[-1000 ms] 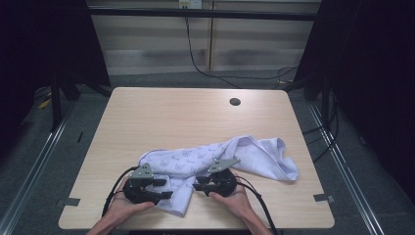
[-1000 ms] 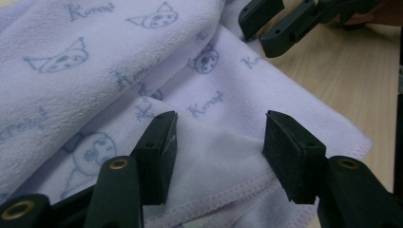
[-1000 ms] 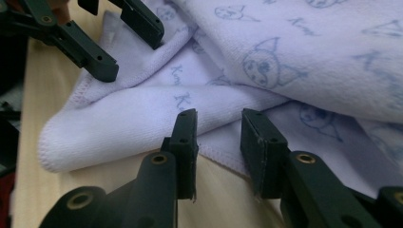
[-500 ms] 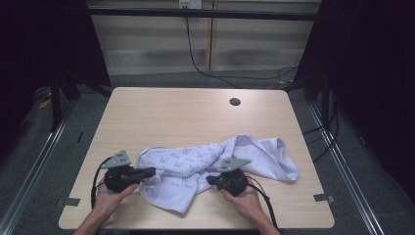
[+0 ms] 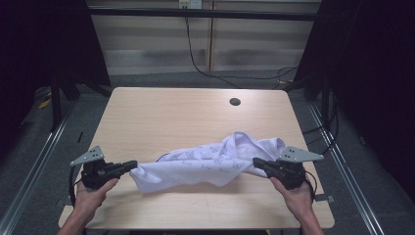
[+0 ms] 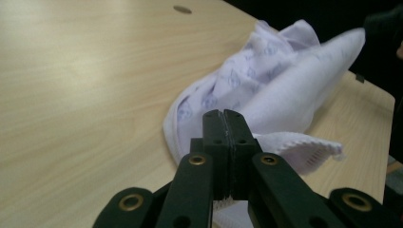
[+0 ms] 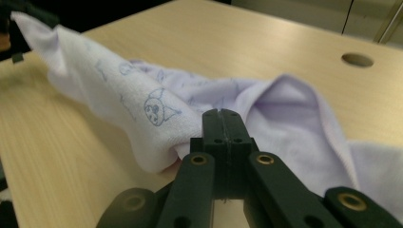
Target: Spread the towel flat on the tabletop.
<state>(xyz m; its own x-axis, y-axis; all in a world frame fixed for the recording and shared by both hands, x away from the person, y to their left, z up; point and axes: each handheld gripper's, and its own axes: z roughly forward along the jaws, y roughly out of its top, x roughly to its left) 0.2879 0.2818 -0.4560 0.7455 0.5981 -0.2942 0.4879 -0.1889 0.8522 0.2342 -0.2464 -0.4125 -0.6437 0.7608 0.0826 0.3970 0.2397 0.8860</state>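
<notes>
A pale lilac towel [image 5: 210,161] with small cartoon prints hangs stretched between my two grippers over the near half of the wooden table [image 5: 166,117]. At the left, my left gripper [image 5: 131,166] is shut on one end of the towel. In the left gripper view the black jaws [image 6: 223,116] meet with towel hem [image 6: 304,149] pinched and spilling out beside them. At the right, my right gripper [image 5: 256,163] is shut on the other end. In the right gripper view the shut gripper [image 7: 222,116] pinches a fold of the towel [image 7: 142,107].
A round cable hole [image 5: 235,102] sits in the table's far right part. Bare wood lies beyond the towel toward the far edge. Black cables [image 5: 195,54] hang behind the table, with dark curtains at both sides and floor rails [image 5: 44,142] along the left.
Both hands have moved apart from the table's near middle, the left one to the left and the right one to the right and up. The towel, bunched before, is now pulled out long between them.
</notes>
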